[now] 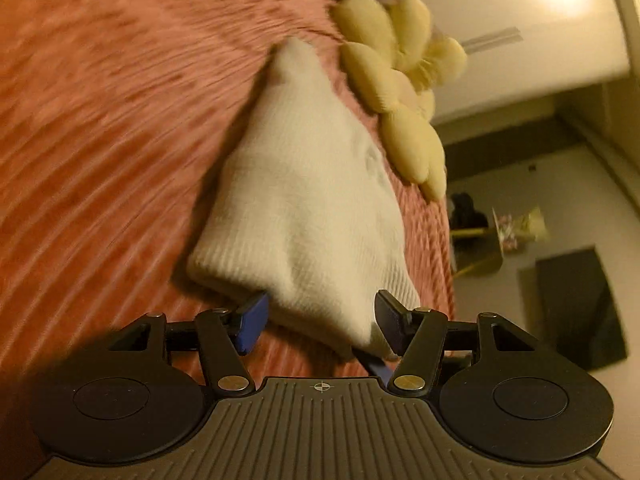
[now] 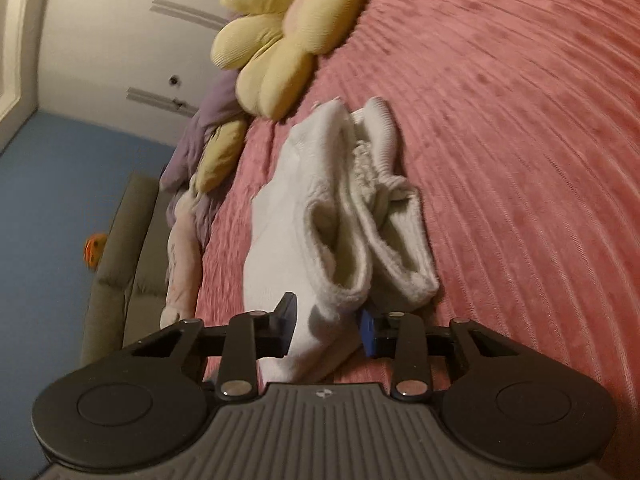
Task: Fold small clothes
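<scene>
Left wrist view: one white sock (image 1: 304,200) lies on the pink ribbed bedspread (image 1: 100,140), beside one yellow flower cushion (image 1: 392,80). The left gripper (image 1: 320,322) stands spread around the sock's near end; whether the pads press it is unclear.

Right wrist view: two cuff openings of the sock (image 2: 340,208) face the camera. The right gripper (image 2: 326,330) pinches its near edge.

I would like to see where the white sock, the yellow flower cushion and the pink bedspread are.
white sock (image 2: 304,216): right wrist view, its flat middle.
yellow flower cushion (image 2: 280,40): right wrist view, a petal.
pink bedspread (image 1: 100,120): left wrist view, bare ribbed surface.
</scene>
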`<action>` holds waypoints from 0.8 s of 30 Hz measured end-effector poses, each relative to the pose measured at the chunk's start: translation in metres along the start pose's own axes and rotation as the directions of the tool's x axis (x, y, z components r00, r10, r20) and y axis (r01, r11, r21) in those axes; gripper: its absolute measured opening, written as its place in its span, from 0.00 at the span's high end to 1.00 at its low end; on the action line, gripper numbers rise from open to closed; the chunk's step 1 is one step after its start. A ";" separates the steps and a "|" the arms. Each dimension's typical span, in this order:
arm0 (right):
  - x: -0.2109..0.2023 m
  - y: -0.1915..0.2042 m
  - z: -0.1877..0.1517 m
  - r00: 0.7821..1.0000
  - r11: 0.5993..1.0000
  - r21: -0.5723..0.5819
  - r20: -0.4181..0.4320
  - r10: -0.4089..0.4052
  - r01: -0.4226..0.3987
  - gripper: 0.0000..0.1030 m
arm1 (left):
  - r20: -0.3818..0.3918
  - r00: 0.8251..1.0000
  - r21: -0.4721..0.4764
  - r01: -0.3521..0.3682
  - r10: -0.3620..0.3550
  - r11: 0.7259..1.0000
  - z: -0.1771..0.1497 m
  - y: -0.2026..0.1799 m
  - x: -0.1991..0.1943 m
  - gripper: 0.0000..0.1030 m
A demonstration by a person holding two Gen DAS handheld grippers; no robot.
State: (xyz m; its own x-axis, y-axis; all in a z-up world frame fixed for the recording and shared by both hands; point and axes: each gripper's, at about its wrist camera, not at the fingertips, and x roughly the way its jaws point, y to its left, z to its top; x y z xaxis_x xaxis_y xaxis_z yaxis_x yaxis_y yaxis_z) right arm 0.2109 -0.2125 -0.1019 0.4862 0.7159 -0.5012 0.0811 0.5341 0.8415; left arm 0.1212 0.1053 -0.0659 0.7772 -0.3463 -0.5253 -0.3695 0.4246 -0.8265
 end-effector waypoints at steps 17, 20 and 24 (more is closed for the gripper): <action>0.013 0.022 -0.003 0.996 0.991 -0.108 0.049 -0.079 0.084 0.87 | 0.130 0.991 -0.145 -0.015 0.034 0.989 0.022 0.020 -0.010 0.86; 0.009 0.033 -0.005 0.996 0.976 -0.205 0.065 -0.056 0.069 0.87 | 0.127 0.989 -0.037 -0.075 0.079 0.997 0.027 0.009 -0.021 0.86; 0.013 0.039 -0.012 0.950 0.867 -0.387 0.133 -0.283 0.313 0.77 | 0.169 0.960 0.132 -0.246 0.223 0.960 0.031 -0.010 -0.040 0.70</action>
State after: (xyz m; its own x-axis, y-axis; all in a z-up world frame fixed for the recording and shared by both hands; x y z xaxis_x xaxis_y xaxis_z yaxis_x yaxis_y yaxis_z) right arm 0.2103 -0.1769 -0.0776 0.5547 0.4688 -0.6874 -0.1144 0.8613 0.4950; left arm 0.1092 0.1410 -0.0304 0.7501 -0.0964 -0.6543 -0.4787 0.6035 -0.6377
